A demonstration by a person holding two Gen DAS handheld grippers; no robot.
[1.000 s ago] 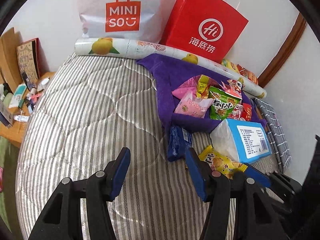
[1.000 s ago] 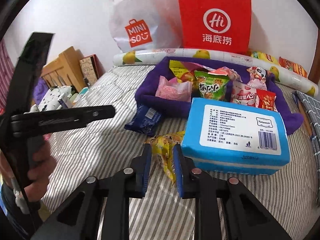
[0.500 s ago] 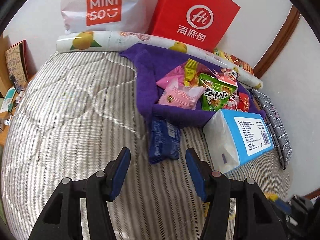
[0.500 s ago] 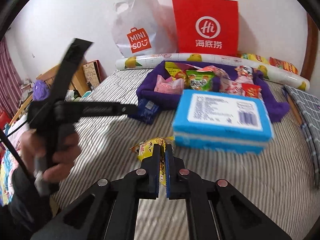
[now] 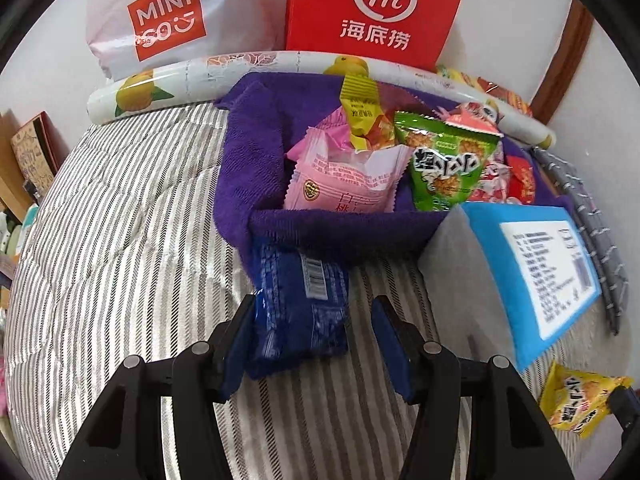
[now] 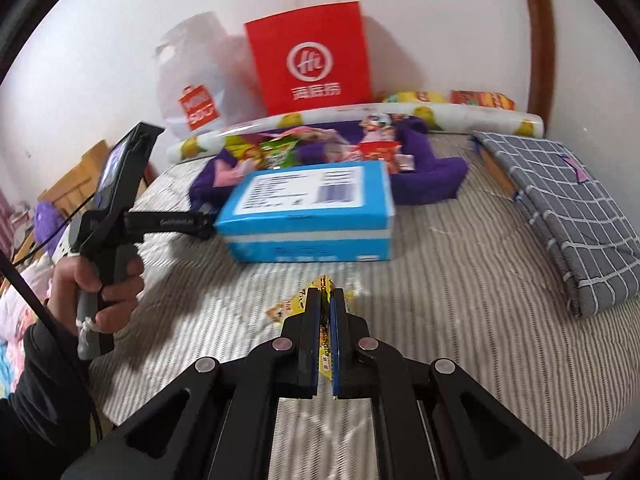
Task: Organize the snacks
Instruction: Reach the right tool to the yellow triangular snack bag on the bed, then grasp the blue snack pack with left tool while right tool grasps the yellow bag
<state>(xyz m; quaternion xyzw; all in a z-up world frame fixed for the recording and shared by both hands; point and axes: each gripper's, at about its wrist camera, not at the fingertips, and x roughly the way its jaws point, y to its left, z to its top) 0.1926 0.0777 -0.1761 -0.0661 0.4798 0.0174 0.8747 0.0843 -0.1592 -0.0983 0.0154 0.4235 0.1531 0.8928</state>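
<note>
My left gripper [image 5: 312, 320] is open with its fingers on either side of a dark blue snack packet [image 5: 300, 304] that lies on the striped mattress just in front of a purple towel [image 5: 248, 148]. On the towel lie a pink packet [image 5: 344, 184], a green packet [image 5: 444, 160] and other snacks. My right gripper [image 6: 325, 300] is shut on a yellow snack packet [image 6: 296, 304] and holds it above the mattress; the packet also shows in the left wrist view [image 5: 576, 400].
A blue tissue pack [image 6: 308, 208] lies in front of the towel. A red paper bag [image 5: 372, 8], a white Miniso bag [image 5: 160, 20] and a fruit-print roll [image 5: 192, 80] stand along the wall. A grey checked cloth [image 6: 560, 204] lies at the right.
My left gripper has moved forward to straddle the blue packet. My right gripper has shut on the yellow packet and lifted it back from the tissue pack.
</note>
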